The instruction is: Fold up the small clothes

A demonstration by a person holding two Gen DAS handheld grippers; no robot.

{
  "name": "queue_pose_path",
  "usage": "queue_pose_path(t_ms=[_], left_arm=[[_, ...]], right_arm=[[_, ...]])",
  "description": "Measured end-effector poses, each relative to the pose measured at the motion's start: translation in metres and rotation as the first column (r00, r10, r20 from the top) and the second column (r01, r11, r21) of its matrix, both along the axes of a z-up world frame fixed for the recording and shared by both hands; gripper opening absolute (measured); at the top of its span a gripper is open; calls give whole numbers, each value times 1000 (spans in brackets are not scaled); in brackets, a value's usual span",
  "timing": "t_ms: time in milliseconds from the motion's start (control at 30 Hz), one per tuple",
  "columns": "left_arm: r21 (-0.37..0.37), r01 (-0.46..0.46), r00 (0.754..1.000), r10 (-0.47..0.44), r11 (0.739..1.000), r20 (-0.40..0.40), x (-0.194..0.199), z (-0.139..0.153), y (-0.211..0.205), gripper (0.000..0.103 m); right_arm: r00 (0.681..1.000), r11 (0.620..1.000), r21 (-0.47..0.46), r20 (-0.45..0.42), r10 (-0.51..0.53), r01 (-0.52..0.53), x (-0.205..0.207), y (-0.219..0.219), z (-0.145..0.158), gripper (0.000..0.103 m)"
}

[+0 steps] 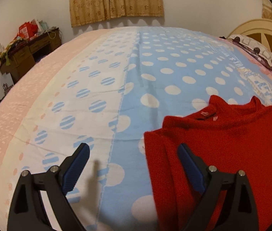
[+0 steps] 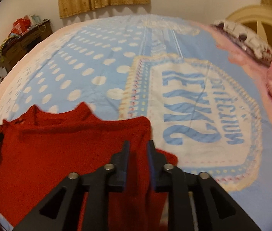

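Blue dotted bedspread (image 1: 174, 61) covers bed, curtain (image 1: 116, 0) behind, cluttered desk (image 1: 28, 52) at left. Red sweater (image 1: 222, 144) lies flat, collar away. Left tongs (image 1: 134, 150) wide, empty; right tongs (image 2: 138, 147) narrow, pinching sweater's edge.

Red knit sweater (image 1: 222, 144) lies spread flat on the polka-dot bedsheet (image 1: 155, 67), its high collar toward the curtain (image 1: 116, 0).

The right wrist view is smeared with motion blur. The red sweater (image 2: 62, 154) runs off the bottom edge, its lower hem unseen, and the right gripper (image 2: 138, 148) covers part of it. Whether those jaws pinch cloth cannot be told. Clutter (image 1: 30, 32) on the far desk (image 1: 26, 55) is too small to identify.
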State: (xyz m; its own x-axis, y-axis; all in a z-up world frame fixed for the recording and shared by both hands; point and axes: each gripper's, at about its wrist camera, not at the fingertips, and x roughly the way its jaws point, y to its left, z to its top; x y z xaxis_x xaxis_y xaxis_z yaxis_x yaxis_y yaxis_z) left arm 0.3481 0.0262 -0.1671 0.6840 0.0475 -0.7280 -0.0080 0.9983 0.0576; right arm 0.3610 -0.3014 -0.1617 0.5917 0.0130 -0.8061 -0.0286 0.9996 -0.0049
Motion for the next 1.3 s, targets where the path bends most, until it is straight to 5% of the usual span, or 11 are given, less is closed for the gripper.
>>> queue_pose_path(t_ms=[67,233,333,533,667,967,1200,1300], left_arm=[[20,13,1000,-13,1000,10,-5,2,-3,95],[44,16,1000,-17,999,13,-8,3,-6,95],[50,25,1000,-25,998,10,-7,3,-8,95],[62,43,999,-43,997,4,-7,-1,-11,95],[53,45,999,-45,998,-2,-12,1,-13,95],[22,124,992,-125,992,28,-56,22,-19,95],[9,152,988,-152,988,-13,-92,4,-17,99],[-3,143,990,-143,990,6,-97,-8,-14,103]], right_arm=[[997,998,6,41,63,-63,-22,14,13,48],[985,985,-7,-11,173,-173,-59,42,0,49],[989,989,-59,-56,134,-137,-69,34,-21,49],[995,996,24,-44,85,-84,-80,4,-27,49],[995,995,-30,-16,96,-96,-89,10,-29,49],[997,997,-11,33,75,-75,-100,7,-27,50],[996,992,-86,16,93,-91,-125,10,-26,51],[998,998,9,3,64,-64,-125,-6,-29,51]])
